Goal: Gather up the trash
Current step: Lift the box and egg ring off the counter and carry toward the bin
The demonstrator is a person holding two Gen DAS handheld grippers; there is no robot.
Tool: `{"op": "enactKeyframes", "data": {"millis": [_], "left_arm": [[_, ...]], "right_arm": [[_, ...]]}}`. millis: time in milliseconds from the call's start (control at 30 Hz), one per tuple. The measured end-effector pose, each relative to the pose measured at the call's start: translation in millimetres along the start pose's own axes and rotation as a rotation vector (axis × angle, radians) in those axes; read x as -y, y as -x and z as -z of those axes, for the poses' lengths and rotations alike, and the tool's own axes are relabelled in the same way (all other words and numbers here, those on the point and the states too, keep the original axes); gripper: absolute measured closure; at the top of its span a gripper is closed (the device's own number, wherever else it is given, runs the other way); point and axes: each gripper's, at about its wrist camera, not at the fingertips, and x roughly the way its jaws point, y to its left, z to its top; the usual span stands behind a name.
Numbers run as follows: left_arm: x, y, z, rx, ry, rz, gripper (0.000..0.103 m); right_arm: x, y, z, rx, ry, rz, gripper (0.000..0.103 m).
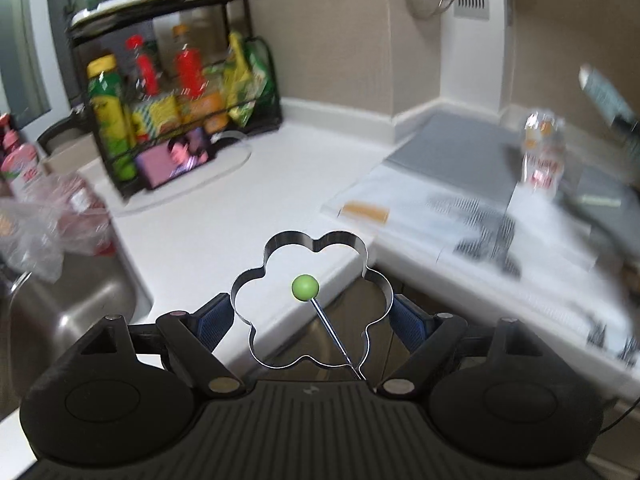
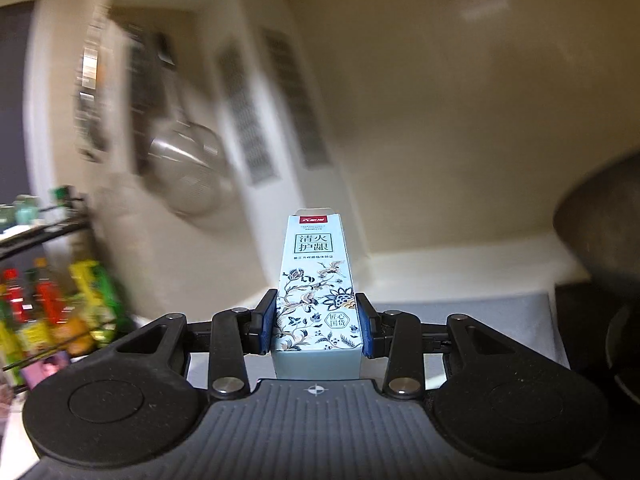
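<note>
My left gripper (image 1: 312,312) is shut on a flower-shaped metal egg ring (image 1: 362,254) with a thin wire handle ending in a green ball (image 1: 305,287). It holds the ring above the front edge of the white counter (image 1: 240,208). My right gripper (image 2: 316,324) is shut on a pale blue toothpaste box (image 2: 316,280) with a floral print and Chinese text, standing upright between the pads, raised in front of the beige wall. A crumpled clear wrapper (image 1: 542,156) shows blurred at the right in the left wrist view.
A black spice rack (image 1: 172,92) with bottles stands at the back left. A steel sink (image 1: 68,300) holds a plastic bag (image 1: 44,228). A white sheet with an orange tag (image 1: 366,211) lies on the stove cover. A metal strainer (image 2: 188,172) hangs on the wall. A dark pot (image 2: 600,232) is at right.
</note>
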Motion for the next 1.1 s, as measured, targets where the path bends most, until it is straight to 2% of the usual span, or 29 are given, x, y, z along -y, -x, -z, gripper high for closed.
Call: {"op": "enactKeyframes", "data": {"millis": [133,267,400,567,767,1100], "left_arm": [[-5.2,6.0,25.4,-0.009,-0.004,-0.005,0.015],[-9.4,12.3,45.5,-0.017,-0.013,0.006,0.015],[-9.3,18.8,63.2,-0.012,-0.047,0.006,0.015],[-5.8,21.9,78.7,-0.014,-0.068,0.016,0.015],[-0.3,20.4,98.7,-0.047,-0.088,0.045,0.015],[-4.1,19.1,118.6,-0.103,-0.07,0.089,0.015]], "right_arm": [[-29.2,53.6,0.8,-0.015,0.04,-0.102,0.062],[-51.0,93.8,16.5,-0.108,0.058,-0.183,0.062],[-73.5,131.1,41.0,-0.174,0.133,-0.245,0.062],[-95.5,151.8,77.4,-0.325,0.165,-0.306,0.062],[-110.0,162.7,123.6,-0.503,0.182,-0.304,0.062],[-121.1,172.6,145.9,-0.57,0.244,-0.281,0.062]]}}
